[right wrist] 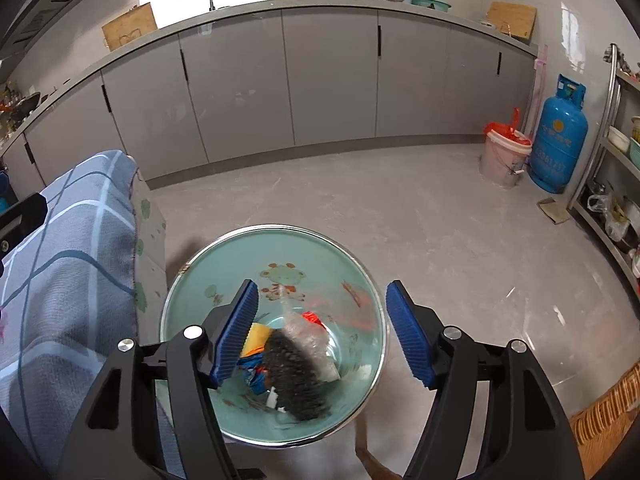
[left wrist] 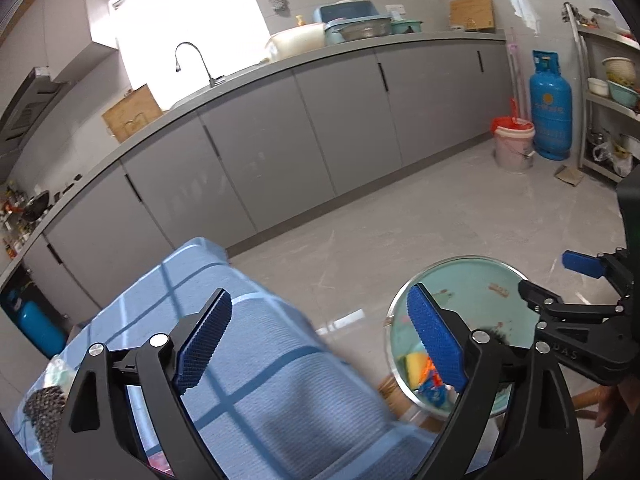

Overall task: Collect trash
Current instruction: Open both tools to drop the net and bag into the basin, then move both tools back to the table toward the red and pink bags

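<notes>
A dark speckled wrapper lies with other trash in the teal basin, low centre of the right view, below the right hand-held gripper, jaws wide and empty. The left hand-held gripper, also wide, hangs over the blue checked cloth beside it.

Plenty of open floor between the grey cabinets and the basin. Basin mouth wide open from above, though the bottom is cluttered with a dark speckled bag and bright wrappers. Blue checked cloth crowding just beside the basin on the left. Pink bucket and blue gas cylinder blocking the far right corner, metal shelves along that wall.
</notes>
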A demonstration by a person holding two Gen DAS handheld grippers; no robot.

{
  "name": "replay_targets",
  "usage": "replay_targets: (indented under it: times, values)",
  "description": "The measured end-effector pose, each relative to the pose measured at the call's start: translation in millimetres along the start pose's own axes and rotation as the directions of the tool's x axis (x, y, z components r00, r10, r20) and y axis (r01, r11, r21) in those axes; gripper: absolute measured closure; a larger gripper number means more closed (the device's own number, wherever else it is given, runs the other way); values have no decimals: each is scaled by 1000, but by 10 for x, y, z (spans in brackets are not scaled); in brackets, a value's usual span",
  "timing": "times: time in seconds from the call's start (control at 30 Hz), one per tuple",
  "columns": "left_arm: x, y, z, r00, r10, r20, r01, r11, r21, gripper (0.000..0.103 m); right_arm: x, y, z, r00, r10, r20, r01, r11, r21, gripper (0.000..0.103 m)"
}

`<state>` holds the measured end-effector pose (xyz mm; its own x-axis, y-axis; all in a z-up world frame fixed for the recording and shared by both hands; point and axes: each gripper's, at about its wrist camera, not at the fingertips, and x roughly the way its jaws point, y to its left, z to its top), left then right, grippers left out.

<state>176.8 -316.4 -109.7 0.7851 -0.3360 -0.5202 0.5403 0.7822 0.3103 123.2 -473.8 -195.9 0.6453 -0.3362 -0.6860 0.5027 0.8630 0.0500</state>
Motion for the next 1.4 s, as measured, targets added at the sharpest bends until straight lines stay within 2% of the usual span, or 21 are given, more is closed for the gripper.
replay_targets:
  times: [0.37, 0.77, 0.87, 0.93, 1.03, 1.13, 1.27, 1.33, 1.4]
  values:
    - [-479, 694, -91, 990, 138, 3, -138, 989, -58, 10, -276, 276, 89, 998, 46, 47, -44, 998, -39, 30]
    - [-896, 1365, -466, 965, 261, -39, -263, 958, -113, 10, -586, 1109, 69, 982, 181, 53, -171, 972, -164, 28]
    - [-997, 1612, -638, 951, 301, -69, -308, 942, -131, 10, -696, 1336, 37, 974, 223, 46, -210, 958, -197, 27]
    - [-1064, 1807, -789, 935, 340, -106, -353, 925, -145, 10, -763, 1495, 5, 968, 249, 38, -235, 946, -222, 26]
    - [-1203, 2142, -1035, 903, 397, -166, -424, 887, -182, 10, -854, 1709, -51, 957, 288, 21, -273, 927, -257, 25]
    - [-1348, 2475, -1328, 856, 457, -243, -506, 837, -207, 10, -975, 1982, -121, 942, 336, 5, -319, 898, -303, 25]
    - [-1463, 2715, -1651, 820, 478, -315, -555, 798, -234, 10, -1107, 2309, -198, 922, 386, -14, -366, 863, -347, 25]
    - [-1490, 2775, -1774, 816, 467, -340, -558, 791, -251, 10, -1169, 2474, -247, 917, 399, -22, -377, 844, -381, 25]
    - [-1520, 2790, -1842, 830, 431, -353, -535, 793, -290, 10, -1201, 2599, -291, 914, 404, -31, -381, 832, -402, 25]
